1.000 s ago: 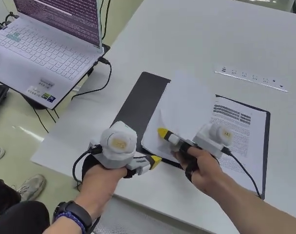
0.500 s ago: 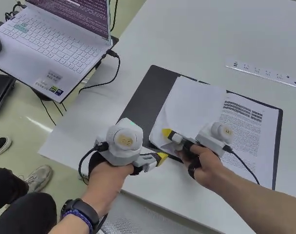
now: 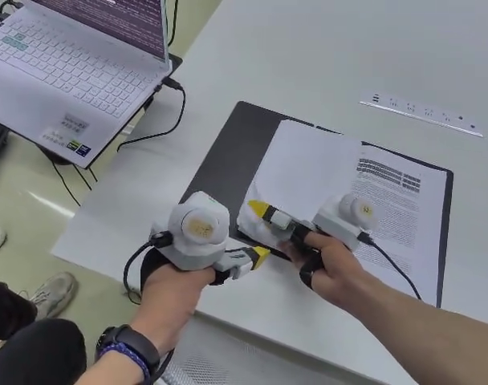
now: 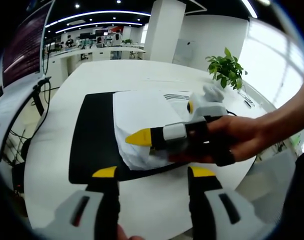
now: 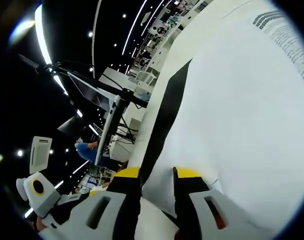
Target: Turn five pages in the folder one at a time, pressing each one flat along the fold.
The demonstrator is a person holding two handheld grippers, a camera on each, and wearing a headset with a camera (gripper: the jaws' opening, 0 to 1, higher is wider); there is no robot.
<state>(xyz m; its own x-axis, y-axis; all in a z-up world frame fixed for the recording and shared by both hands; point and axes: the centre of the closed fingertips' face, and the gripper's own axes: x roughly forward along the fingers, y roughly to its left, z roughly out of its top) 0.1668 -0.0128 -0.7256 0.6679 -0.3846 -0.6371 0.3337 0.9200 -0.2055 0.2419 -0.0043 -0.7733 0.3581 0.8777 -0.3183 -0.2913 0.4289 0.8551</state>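
The folder lies open on the white table, with its black inner cover (image 3: 224,164) on the left and a printed page (image 3: 400,212) on the right. A blank white page (image 3: 308,164) arches up over the fold. My right gripper (image 3: 258,212) is shut on that page's lower left corner, and in its own view the page (image 5: 232,100) runs in between the closed jaws of the right gripper (image 5: 157,175). My left gripper (image 3: 258,257) hovers open at the table's front edge, just below that corner, holding nothing. From the left gripper (image 4: 153,175) I see the right gripper (image 4: 139,137) above the black cover (image 4: 94,135).
An open laptop (image 3: 75,64) sits on a lower desk at the left, with a black cable (image 3: 160,128) running to it. A white socket strip (image 3: 420,112) lies on the table behind the folder. The table's front edge (image 3: 252,321) is close under both hands.
My right gripper has carried the page's corner slightly leftward, over the black cover. The left gripper has stayed near the front edge. The head camera shifted.
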